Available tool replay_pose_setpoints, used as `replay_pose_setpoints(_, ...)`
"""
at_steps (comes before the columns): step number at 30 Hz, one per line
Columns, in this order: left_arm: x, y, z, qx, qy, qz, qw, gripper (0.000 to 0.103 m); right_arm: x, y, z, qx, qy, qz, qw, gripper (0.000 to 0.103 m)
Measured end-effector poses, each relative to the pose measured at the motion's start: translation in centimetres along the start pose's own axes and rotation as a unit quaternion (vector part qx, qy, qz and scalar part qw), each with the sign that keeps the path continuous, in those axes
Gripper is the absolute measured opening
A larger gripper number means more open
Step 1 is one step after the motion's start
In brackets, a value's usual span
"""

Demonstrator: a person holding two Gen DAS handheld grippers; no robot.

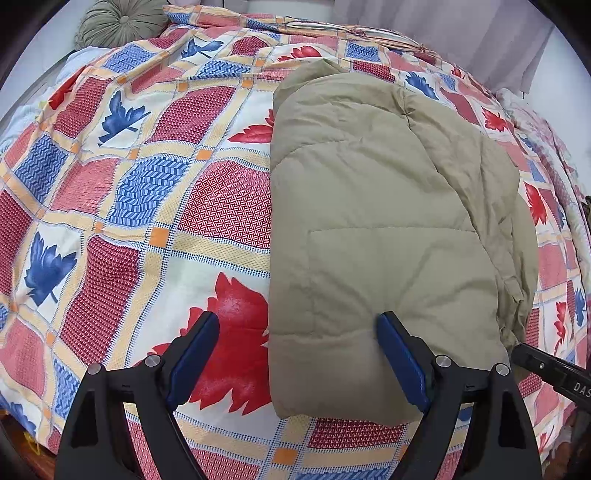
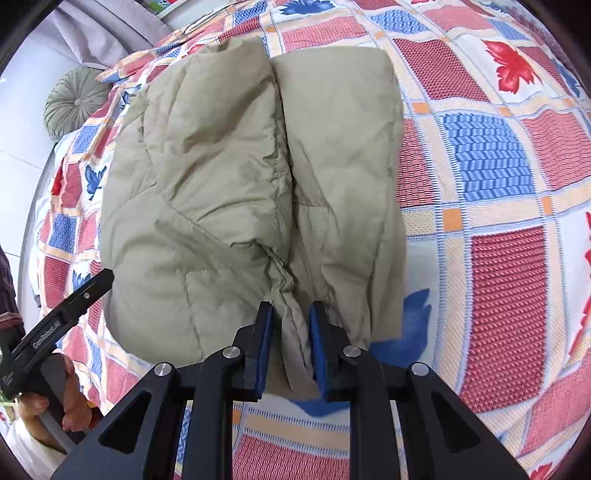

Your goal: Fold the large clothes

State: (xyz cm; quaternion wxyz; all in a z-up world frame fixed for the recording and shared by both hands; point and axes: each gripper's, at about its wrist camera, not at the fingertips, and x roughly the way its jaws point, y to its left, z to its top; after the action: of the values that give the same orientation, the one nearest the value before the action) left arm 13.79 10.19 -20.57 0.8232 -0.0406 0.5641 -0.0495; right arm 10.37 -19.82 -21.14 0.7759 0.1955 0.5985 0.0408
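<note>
A folded beige padded jacket [image 1: 388,229] is lying on a bedspread [image 1: 147,184] patterned with red and blue leaves and checked squares, and it is sitting toward the near edge of the bed. In the right wrist view the jacket [image 2: 240,177] is showing 2 puffy halves meeting along a seam that is running toward the camera.

The left gripper [image 1: 298,325] is hovering low over the near left corner of the jacket with its jaws standing wide apart: 1 blue-padded finger is sitting over the red leaf on the bedspread beside the jacket, the other is pressing on or just above the jacket's fabric, and nothing is being held between them. The same gripper [image 2: 62,325] is appearing at the left edge of the right wrist view, with the person's hand [image 2: 55,406] wrapping its handle.

The right gripper [image 2: 291,314] is pinching a bunched ridge of the jacket's near edge, jaws narrow with the fabric filling the gap between the blue pads. Its black tip [image 1: 546,369] is entering the left wrist view from the right, beside the jacket's near right corner.

A round green pleated cushion [image 1: 118,22] is resting at the far end of the bed, well apart from the jacket
</note>
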Motion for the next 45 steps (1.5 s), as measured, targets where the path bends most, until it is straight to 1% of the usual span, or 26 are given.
replay_pose_setpoints(2, -0.2, 0.0, -0.1, -0.004, 0.008, 0.000, 1.0000, 0.088, -1.0, -0.3, -0.4, 0.008, -0.001, 0.002, 1.000, 0.025)
replay_pose_setpoints(5, -0.7, -0.1, -0.2, -0.003, 0.015, 0.003, 0.9999, 0.088, -2.2, -0.6, -0.9, 0.020, 0.001, 0.002, 1.000, 0.026)
replay_pose_setpoints(14, -3.1, -0.3, -1.7, 0.007, 0.038, 0.005, 0.9993, 0.088, -5.1, 0.3, -1.9, 0.018, 0.003, -0.006, 1.000, 0.026)
replay_pose_setpoints(19, -4.6, -0.6, -2.7, 0.017, 0.049, 0.004, 0.9987, 0.088, -5.8, 0.5, -3.0, 0.020, 0.019, -0.007, 1.000, 0.028)
replay_pose_setpoints(21, -5.2, -0.5, -3.3, 0.013, 0.056, 0.000, 0.9983, 0.088, -6.2, 0.6, -3.6, 0.022, 0.026, -0.006, 0.999, 0.029)
replay_pose_setpoints(25, -6.1, -0.6, -4.8, 0.015, 0.074, -0.006, 0.9971, 0.088, -6.6, 0.7, -4.7, 0.030, 0.037, -0.005, 0.999, 0.038)
replay_pose_setpoints(29, -7.0, -0.9, -6.1, 0.017, 0.090, -0.009, 0.9958, 0.088, -6.8, 0.8, -5.6, 0.036, 0.052, -0.002, 0.998, 0.039)
replay_pose_setpoints(32, -8.0, -1.0, -6.8, 0.017, 0.086, -0.013, 0.9960, 0.090, -7.1, 1.1, -6.1, 0.034, 0.058, -0.002, 0.998, 0.039)
replay_pose_setpoints(34, -8.8, -0.9, -7.0, 0.012, 0.084, -0.012, 0.9963, 0.103, -7.5, 1.3, -6.2, 0.031, 0.060, -0.003, 0.998, 0.042)
replay_pose_setpoints(37, -9.7, -1.0, -7.1, 0.013, 0.083, -0.008, 0.9965, 0.103, -8.2, 1.6, -6.2, 0.029, 0.058, -0.003, 0.998, 0.042)
replay_pose_setpoints(40, -11.1, -1.1, -6.7, 0.022, 0.072, 0.000, 0.9972, 0.103, -9.2, 1.9, -6.0, 0.027, 0.054, -0.003, 0.998, 0.043)
replay_pose_setpoints(42, -12.1, -1.1, -6.3, 0.026, 0.059, 0.028, 0.9976, 0.103, -9.9, 2.2, -6.0, 0.022, 0.050, -0.003, 0.998, 0.043)
replay_pose_setpoints(44, -13.1, -0.8, -5.8, 0.026, 0.046, 0.034, 0.9980, 0.103, -10.6, 2.5, -5.9, 0.016, 0.046, -0.005, 0.999, 0.053)
replay_pose_setpoints(45, -13.7, -0.7, -5.5, 0.023, 0.038, 0.040, 0.9982, 0.103, -11.0, 2.7, -5.9, 0.013, 0.044, -0.006, 0.999, 0.054)
